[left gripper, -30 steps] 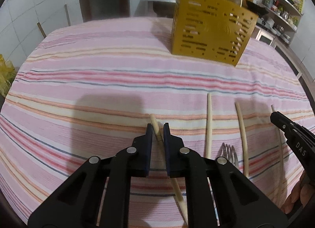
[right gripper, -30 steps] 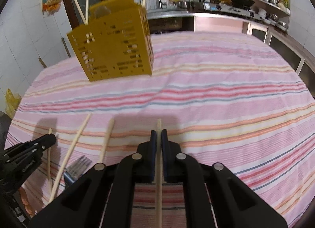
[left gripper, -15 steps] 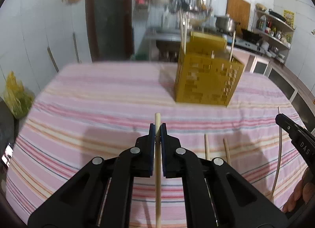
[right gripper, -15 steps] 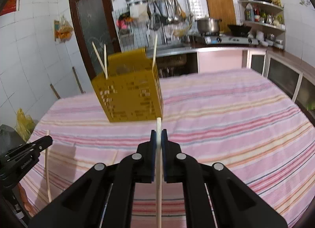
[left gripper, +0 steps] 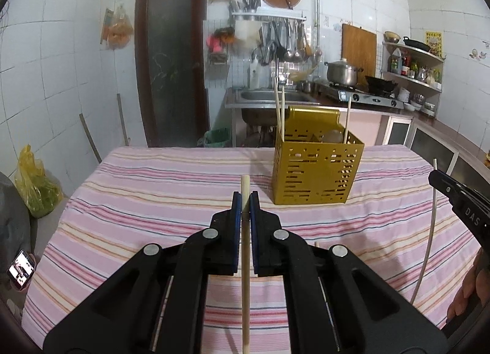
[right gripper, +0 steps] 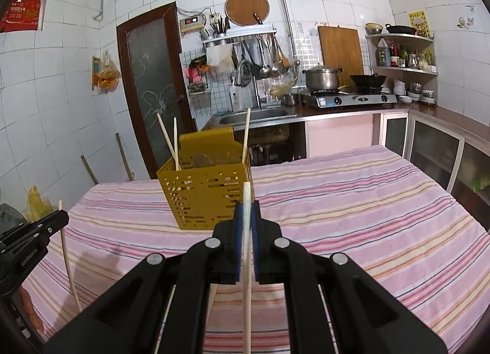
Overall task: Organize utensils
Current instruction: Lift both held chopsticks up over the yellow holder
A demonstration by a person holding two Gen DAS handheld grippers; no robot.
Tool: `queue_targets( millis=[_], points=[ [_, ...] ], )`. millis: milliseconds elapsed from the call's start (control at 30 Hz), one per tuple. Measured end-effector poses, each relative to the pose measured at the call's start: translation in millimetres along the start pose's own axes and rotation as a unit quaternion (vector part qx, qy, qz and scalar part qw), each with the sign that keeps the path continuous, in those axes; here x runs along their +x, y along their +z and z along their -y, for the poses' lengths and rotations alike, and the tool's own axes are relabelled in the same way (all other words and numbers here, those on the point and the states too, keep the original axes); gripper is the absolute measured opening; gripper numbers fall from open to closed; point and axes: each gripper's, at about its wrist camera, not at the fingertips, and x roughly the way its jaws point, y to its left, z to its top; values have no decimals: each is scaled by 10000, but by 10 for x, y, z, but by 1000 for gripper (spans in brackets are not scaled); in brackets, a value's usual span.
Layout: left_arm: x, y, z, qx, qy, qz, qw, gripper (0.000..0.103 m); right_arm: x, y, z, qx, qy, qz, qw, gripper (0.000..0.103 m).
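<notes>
My left gripper [left gripper: 245,198] is shut on a wooden chopstick [left gripper: 245,262] that pokes out past the pads, lifted above the striped tablecloth [left gripper: 153,201]. My right gripper [right gripper: 246,208] is shut on a paler chopstick [right gripper: 247,286], also held off the cloth. A yellow perforated utensil holder [left gripper: 315,170] stands upright ahead, right of the left gripper; three chopsticks stick out of it. In the right wrist view the holder [right gripper: 208,198] is just beyond the fingertips, slightly left. Each gripper shows at the other view's edge, with its chopstick hanging down.
The table's far edge faces a sink [left gripper: 266,97], a stove with a pot [right gripper: 323,78] and a dark door [left gripper: 171,60]. A yellow bag [left gripper: 36,185] and a phone [left gripper: 20,270] lie left of the table. Cabinets [right gripper: 441,152] run along the right.
Both grippers rose off the cloth and tilted up, each carrying its chopstick. The left jaws, slightly apart a second ago around the lying chopstick, are now shut on it. The fork and other chopsticks dropped from view.
</notes>
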Motion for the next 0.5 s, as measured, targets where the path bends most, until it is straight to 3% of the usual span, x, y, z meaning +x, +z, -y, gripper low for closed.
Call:
queue_targets(
  millis=[500],
  points=[
    [-134,73,-33,-54,-103,251,9996,4,-190,124,-15,-103,5,449,9989,6]
  ],
)
